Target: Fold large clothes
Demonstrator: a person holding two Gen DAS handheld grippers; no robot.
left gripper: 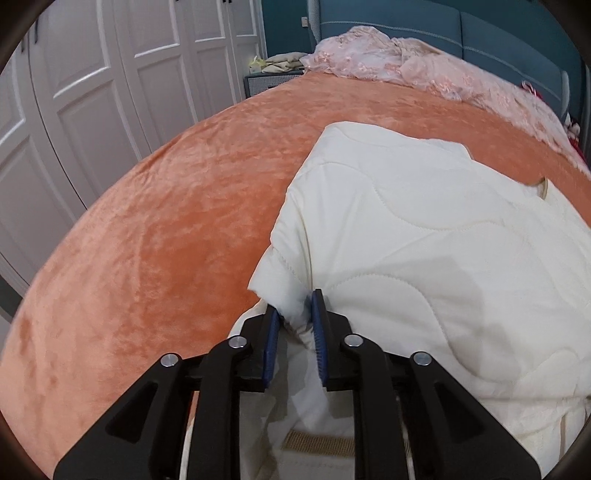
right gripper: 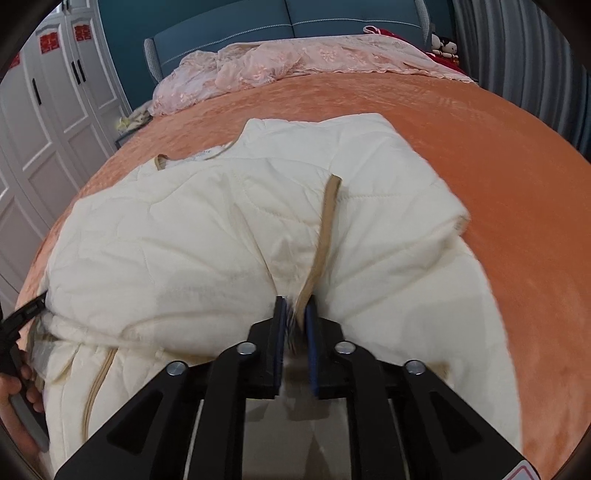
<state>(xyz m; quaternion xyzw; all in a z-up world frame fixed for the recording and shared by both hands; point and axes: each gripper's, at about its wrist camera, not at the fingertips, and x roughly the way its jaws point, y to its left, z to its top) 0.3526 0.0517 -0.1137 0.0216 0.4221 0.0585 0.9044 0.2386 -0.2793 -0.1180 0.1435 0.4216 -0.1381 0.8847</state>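
Left wrist view: the left black gripper with blue pads pinches a bunched fold of the cream quilted padded jacket at its near left edge, fabric pressed between both pads. That jacket lies spread across the orange velvet bedspread, partly folded over itself. White panelled wardrobe doors stand to the left, and a pink lace coverlet lies crumpled by the blue upholstered headboard.

From the right wrist camera, the right black gripper clamps the jacket where a tan trim strip runs down into its narrow gap. The left gripper shows at the far left edge.
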